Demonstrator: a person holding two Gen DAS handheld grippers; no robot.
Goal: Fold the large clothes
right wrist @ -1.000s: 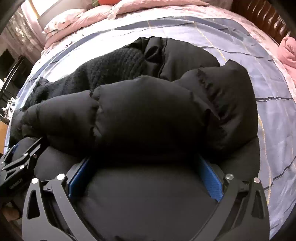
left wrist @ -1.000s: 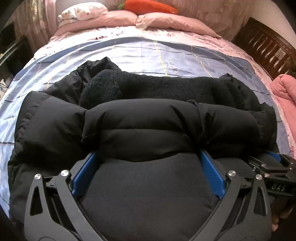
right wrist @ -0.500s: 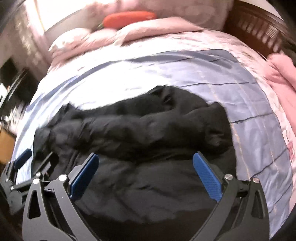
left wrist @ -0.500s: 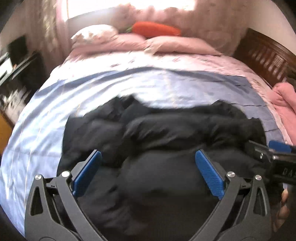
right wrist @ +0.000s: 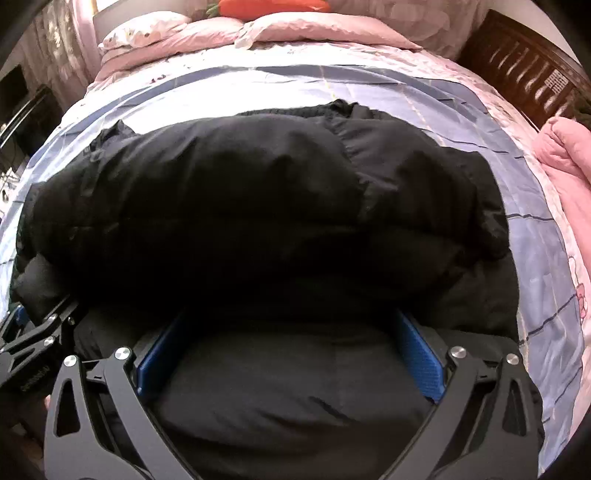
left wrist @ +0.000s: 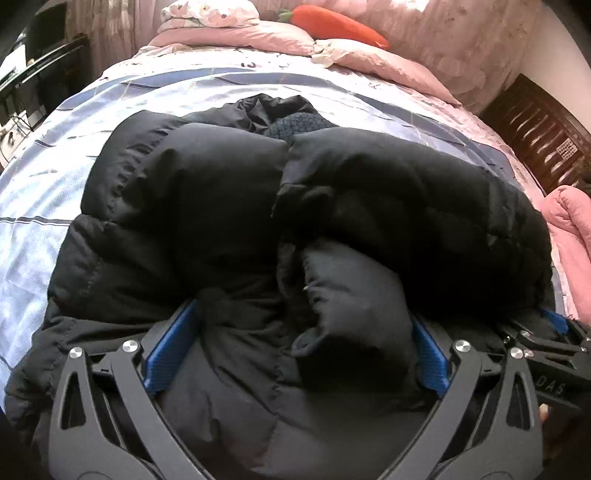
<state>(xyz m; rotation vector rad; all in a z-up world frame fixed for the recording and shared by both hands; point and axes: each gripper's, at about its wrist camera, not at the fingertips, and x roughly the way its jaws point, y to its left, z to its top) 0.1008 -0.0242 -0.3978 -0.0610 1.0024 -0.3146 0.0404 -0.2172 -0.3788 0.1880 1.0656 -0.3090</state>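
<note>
A bulky black puffer jacket [left wrist: 229,221] lies bunched on the blue bedspread; it also fills the right wrist view [right wrist: 258,206]. A dark knit lining [left wrist: 295,123] shows at its far edge. My left gripper [left wrist: 295,347] is open, its blue pads wide apart, with jacket padding bulging between them. My right gripper [right wrist: 291,347] is open the same way, pressed low against the jacket's near edge. The right gripper shows at the right edge of the left wrist view [left wrist: 550,354]. The left gripper shows at the left edge of the right wrist view [right wrist: 33,343].
The blue striped bedspread [right wrist: 332,85] reaches to pink pillows [right wrist: 295,26] and an orange carrot plush [left wrist: 332,24] at the head. A pink quilt [right wrist: 565,147] lies at the right. A dark wooden bed frame [left wrist: 543,129] stands behind it. Dark furniture [left wrist: 33,81] stands at the left.
Both grippers lifted back and came down again onto the jacket. The jacket's near part now lies folded up over its middle, covering most of the knit lining.
</note>
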